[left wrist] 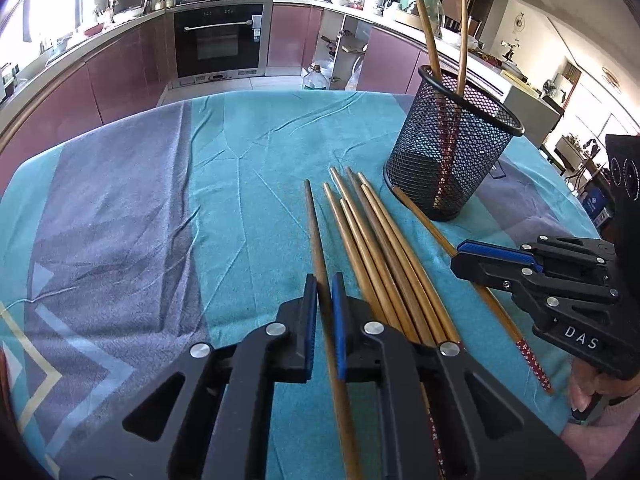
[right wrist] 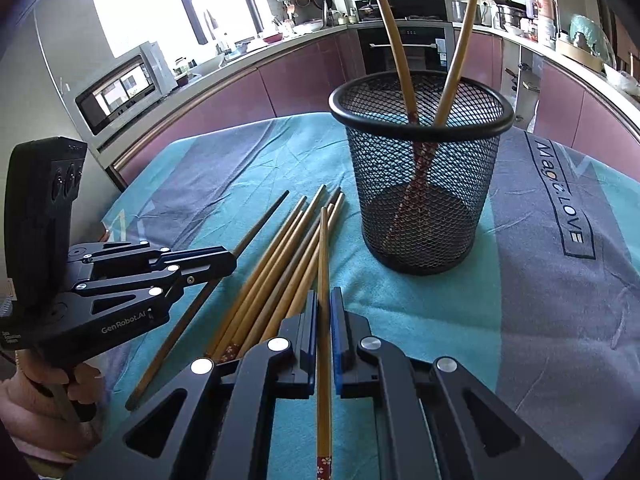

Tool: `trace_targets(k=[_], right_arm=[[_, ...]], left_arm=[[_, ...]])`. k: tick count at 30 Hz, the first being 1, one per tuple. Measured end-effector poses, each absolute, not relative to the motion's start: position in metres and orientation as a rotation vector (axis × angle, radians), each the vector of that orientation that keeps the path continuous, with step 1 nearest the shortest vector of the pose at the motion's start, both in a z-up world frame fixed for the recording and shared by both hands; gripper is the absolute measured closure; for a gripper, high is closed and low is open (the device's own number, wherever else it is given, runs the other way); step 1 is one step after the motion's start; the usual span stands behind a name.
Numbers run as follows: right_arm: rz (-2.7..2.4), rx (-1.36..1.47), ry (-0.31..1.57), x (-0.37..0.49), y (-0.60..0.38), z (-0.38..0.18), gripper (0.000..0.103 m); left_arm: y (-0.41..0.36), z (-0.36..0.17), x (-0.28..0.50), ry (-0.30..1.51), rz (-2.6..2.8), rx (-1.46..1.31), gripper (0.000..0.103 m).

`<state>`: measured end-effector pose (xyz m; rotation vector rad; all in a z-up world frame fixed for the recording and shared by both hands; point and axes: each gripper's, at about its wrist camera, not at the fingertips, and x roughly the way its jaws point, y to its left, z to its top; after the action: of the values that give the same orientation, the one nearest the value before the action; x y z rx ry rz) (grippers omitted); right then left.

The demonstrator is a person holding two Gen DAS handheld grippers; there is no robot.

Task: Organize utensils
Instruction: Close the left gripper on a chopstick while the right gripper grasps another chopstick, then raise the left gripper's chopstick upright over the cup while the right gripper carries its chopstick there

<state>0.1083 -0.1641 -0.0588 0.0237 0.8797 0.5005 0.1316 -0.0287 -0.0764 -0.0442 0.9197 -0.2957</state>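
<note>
A black mesh cup (left wrist: 452, 160) (right wrist: 420, 184) stands upright on the cloth with two chopsticks leaning in it. Several wooden chopsticks (left wrist: 380, 248) (right wrist: 280, 264) lie side by side in front of it. My left gripper (left wrist: 324, 284) (right wrist: 230, 260) is shut on a dark-tipped chopstick (left wrist: 314, 220) (right wrist: 264, 216) at the left of the pile. My right gripper (right wrist: 325, 296) (left wrist: 458, 254) is shut on a lighter chopstick (right wrist: 323, 248) (left wrist: 424, 220) with a red patterned end, at the pile's right side near the cup. Both chopsticks point toward the far side of the table.
A teal and grey cloth (left wrist: 120, 220) (right wrist: 560, 320) covers the table, with bare cloth left of the pile and right of the cup. Beyond the far edge are kitchen cabinets and an oven (left wrist: 220, 44). A hand (right wrist: 40, 392) holds the left gripper's handle.
</note>
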Motion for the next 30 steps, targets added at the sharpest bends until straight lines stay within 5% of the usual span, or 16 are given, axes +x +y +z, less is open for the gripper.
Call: trace_targets(k=[30], right_arm=[[0.573, 0.193, 0.616, 0.076, -0.222, 0.024, 0.098]], left_arm=[[0.006, 0.05, 0.078, 0.634, -0.547, -0.233, 0.096]])
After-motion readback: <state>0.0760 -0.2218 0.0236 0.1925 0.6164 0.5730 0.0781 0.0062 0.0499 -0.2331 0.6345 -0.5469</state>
